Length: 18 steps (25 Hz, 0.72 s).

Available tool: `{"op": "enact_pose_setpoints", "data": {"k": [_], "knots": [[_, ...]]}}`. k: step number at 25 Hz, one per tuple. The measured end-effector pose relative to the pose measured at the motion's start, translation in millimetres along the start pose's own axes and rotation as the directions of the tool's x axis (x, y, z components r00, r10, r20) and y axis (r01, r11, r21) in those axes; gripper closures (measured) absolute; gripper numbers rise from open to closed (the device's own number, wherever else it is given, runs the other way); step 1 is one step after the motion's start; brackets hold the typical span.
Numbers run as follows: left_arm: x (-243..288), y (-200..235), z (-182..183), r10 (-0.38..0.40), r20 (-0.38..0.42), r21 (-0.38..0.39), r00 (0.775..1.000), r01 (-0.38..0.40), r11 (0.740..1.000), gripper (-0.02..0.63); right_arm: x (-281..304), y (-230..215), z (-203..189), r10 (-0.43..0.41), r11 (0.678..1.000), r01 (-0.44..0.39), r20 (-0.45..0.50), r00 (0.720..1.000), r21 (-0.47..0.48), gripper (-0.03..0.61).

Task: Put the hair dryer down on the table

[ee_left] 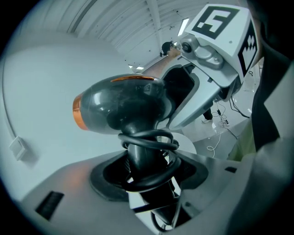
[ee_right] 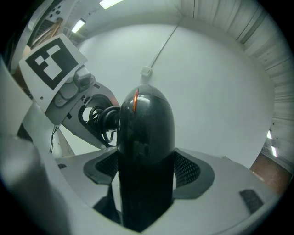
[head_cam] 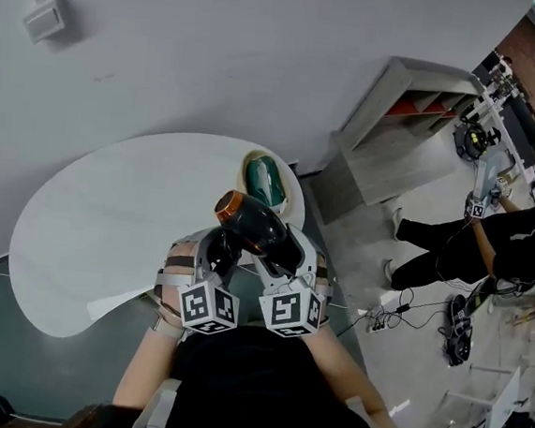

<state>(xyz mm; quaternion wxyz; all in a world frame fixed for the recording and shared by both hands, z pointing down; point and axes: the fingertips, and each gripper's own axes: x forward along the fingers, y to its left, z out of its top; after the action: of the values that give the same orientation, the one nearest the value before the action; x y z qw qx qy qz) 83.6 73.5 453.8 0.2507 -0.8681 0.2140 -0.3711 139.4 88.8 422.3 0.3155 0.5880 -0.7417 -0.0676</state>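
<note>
Likely rigid, slick, front-heavy, so best clamped as now: left gripper on hair dryer handle, right gripper round barrel.

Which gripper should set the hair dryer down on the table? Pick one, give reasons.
Left, probably. The left gripper clamps the hair dryer by its cord-wrapped handle, and the white table spreads on its side. The right gripper only clasps the barrel.

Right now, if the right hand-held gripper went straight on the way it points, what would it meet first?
The right hand-held gripper already clamps the hair dryer; beyond it, probably the white wall, depth unclear.
</note>
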Motion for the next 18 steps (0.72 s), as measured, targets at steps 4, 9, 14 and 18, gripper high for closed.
{"op": "enact_pose_setpoints", "data": {"k": [4, 9, 14, 18], "knots": [[15.4, 28.6, -20.4, -0.004, 0.009, -0.019, 1.0, 0.004, 1.0, 0.345, 36.1, -0.4, 14.1, 0.003, 1.0, -0.003, -0.017, 1.0, -0.014, 0.222], [25.8, 56.3, -44.2, -0.008, -0.003, -0.041, 1.0, 0.008, 0.999, 0.345, 71.8, 3.5, 30.9, 0.028, 0.999, -0.028, -0.024, 0.999, -0.023, 0.222], [31.1, 73.7, -68.7, -0.002, -0.035, -0.082, 0.999, -0.001, 0.997, 0.345, 100.9, 13.4, 42.4, 0.077, 0.996, -0.078, -0.027, 0.997, -0.037, 0.222], [34.8, 80.1, -89.9, -0.004, -0.074, -0.122, 0.997, -0.005, 0.992, 0.345, 122.0, 25.5, 45.9, 0.137, 0.989, -0.138, -0.033, 0.99, -0.044, 0.222]]}}
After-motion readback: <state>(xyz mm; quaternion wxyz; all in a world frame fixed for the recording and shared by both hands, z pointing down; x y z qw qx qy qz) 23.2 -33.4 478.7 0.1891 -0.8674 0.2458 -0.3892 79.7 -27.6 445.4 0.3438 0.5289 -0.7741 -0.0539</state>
